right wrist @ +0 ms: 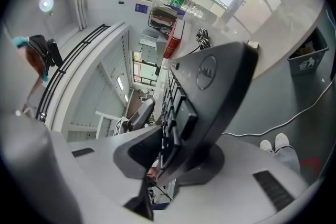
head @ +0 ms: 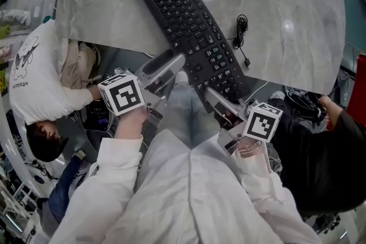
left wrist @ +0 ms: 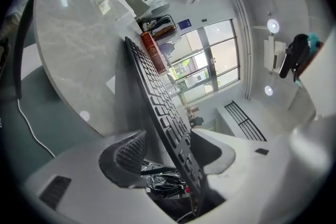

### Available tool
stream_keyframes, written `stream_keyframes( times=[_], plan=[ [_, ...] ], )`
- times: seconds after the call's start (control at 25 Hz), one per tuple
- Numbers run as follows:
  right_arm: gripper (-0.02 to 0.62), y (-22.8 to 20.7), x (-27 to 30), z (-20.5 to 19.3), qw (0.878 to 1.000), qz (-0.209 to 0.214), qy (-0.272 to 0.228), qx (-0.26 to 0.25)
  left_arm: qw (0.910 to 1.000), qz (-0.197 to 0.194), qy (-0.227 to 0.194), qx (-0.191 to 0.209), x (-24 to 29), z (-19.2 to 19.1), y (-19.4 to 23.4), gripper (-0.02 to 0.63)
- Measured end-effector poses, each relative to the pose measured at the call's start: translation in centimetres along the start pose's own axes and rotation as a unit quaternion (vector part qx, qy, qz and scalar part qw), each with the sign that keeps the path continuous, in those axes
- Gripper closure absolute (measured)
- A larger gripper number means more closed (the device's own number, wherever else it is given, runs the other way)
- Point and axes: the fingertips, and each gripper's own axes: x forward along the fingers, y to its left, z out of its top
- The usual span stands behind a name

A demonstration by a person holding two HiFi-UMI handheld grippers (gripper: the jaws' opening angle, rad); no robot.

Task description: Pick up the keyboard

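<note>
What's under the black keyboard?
Mostly the grey marble table; the patch beneath the keyboard is covered. Its near end sticks past the edge, gripped by the right tool.

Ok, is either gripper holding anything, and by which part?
The right gripper is clamped on the keyboard at its near end, which overhangs the table. The left gripper has its jaws open around the keyboard's edge, not gripping it.

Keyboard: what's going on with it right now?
A person is working the black keyboard with two handheld grippers at the near edge of the marble table. The right gripper is clamped on the keyboard's near end, which overhangs the table. The left gripper has its jaws open around the keyboard's left edge, not gripping.
</note>
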Motion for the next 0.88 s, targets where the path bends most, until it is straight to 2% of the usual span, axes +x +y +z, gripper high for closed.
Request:
stream_keyframes(
  times=[0.32,0.44,0.64,0.76,0.88],
  plan=[
    [0.483,-0.3,-0.1,-0.2,1.0,0.002,0.009,0.007,0.9998,-0.016,0.006,-0.006,1.2,0.6,0.9,0.351],
    [0.483,-0.2,-0.1,-0.1,1.0,0.005,0.016,0.006,0.9999,-0.011,-0.001,-0.003,1.6,1.5,1.1,0.351],
    [0.483,0.0,-0.2,-0.1,1.0,0.008,0.026,0.005,0.999,-0.027,-0.008,-0.035,2.6,1.8,0.6,0.351],
    [0.483,0.1,-0.2,-0.1,1.0,0.009,0.027,0.006,0.9996,-0.022,-0.006,-0.019,3.1,2.1,0.5,0.351],
    [0.484,0.1,-0.2,-0.1,1.0,0.007,0.029,0.006,0.999,-0.03,-0.003,-0.034,3.7,1.6,0.4,0.351]
  ],
)
